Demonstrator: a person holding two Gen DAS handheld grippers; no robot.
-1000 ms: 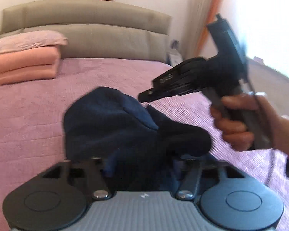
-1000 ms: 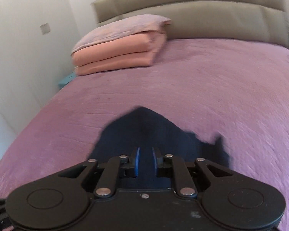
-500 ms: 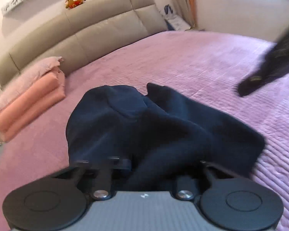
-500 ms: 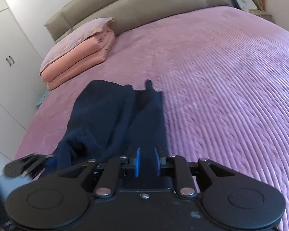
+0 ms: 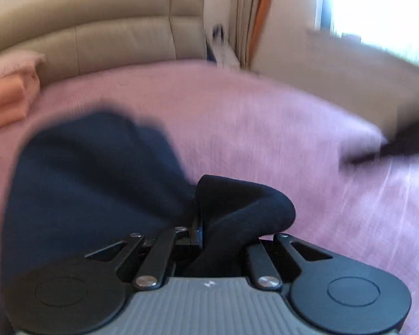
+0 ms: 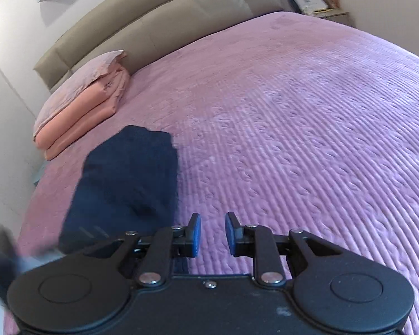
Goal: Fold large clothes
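- Navy garment [image 6: 128, 178] lies left on the purple bedspread [image 6: 307, 128], long axis near to far.
- Left gripper [image 5: 209, 234] clamps a bunched fold; its right finger is hidden.
- Right gripper [image 6: 212, 233] gapes empty.
- Left view blurred.

Bed: I've got a pink ribbed bedspread [image 6: 307, 128] filling my view.
Headboard: beige padded panels [image 6: 164, 25] behind it.
Bedding stack: folded peach blankets [image 6: 81, 120] under a pink pillow, by the headboard.
Window: bright glare [image 5: 377, 14] on my right, curtain [image 5: 251, 16] beside it.
Walls: white; cupboard doors [image 6: 0, 103] at left.
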